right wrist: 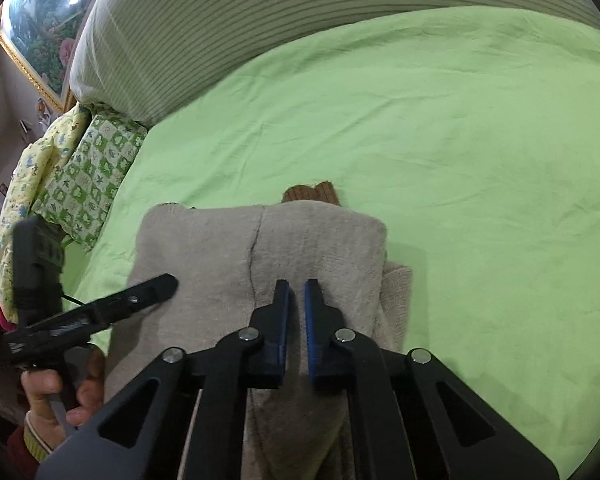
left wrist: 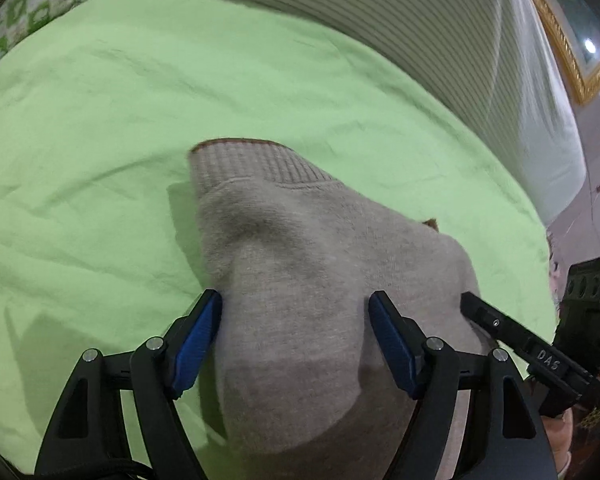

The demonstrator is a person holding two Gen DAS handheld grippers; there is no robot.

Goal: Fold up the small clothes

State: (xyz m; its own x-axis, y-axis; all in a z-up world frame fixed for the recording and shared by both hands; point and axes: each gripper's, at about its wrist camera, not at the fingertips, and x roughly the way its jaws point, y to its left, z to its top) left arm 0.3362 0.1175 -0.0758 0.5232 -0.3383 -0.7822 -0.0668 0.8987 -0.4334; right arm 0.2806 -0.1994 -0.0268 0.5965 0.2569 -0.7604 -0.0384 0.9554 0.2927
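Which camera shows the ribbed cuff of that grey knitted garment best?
The left wrist view: the ribbed cuff of the grey garment lies in plain sight beyond the open left gripper. In the right wrist view the cuff cannot be made out; only brown trim peeks out.

Grey sweater (right wrist: 260, 248) running off the bottom edge, brown cuffs (right wrist: 312, 192) peeking out mostly hidden, framed picture (right wrist: 40, 32) blurring.

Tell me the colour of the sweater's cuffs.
Rust brown cuffs, clearest in the right wrist view, on the beige sweater.
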